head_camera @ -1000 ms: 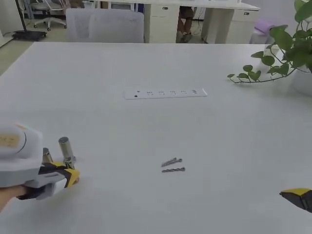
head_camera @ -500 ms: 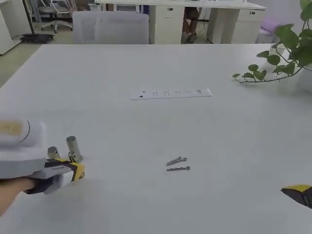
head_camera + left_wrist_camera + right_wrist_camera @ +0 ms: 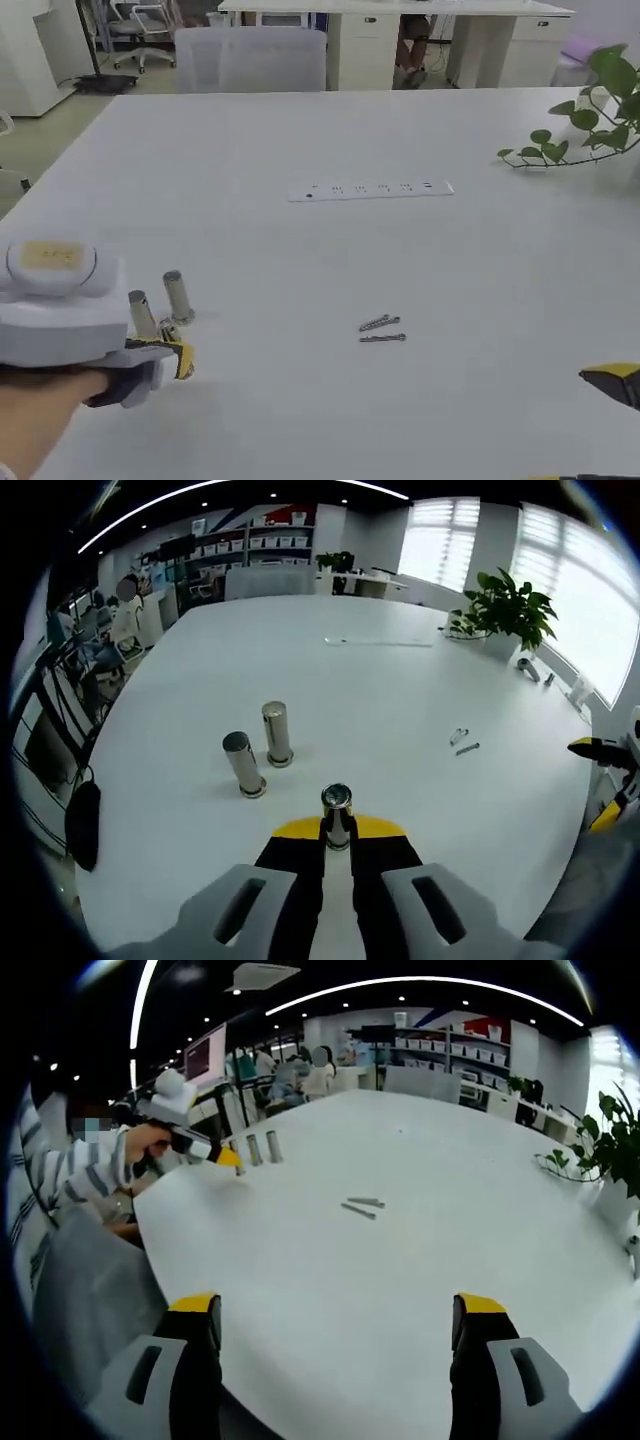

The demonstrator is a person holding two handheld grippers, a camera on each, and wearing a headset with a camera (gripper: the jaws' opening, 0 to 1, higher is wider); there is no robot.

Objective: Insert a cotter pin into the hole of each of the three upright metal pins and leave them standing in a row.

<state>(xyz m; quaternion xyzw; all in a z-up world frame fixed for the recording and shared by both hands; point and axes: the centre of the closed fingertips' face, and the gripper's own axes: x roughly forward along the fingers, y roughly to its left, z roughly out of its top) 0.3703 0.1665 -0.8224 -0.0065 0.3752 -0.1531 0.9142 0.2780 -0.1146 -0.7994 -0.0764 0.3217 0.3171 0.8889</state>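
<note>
The left claw (image 3: 337, 835) is clenched low on a metal pin (image 3: 336, 802) near the tabletop's (image 3: 330, 250) left edge. The step looks like standing it in line with the nearer standing pin (image 3: 243, 765) and the farther standing pin (image 3: 276, 733): lower it straight, base flat, and release gently, since polished steel cylinders tip easily. Thin, wiry cotter pins (image 3: 380, 323) lie flat toward the middle. The right claw (image 3: 335, 1310) hangs released and empty by the near right edge

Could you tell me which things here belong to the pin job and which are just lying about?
Job: metal pin in the left gripper, two standing metal pins, cotter pins.
Lying about: power strip, plant, chair.
</note>
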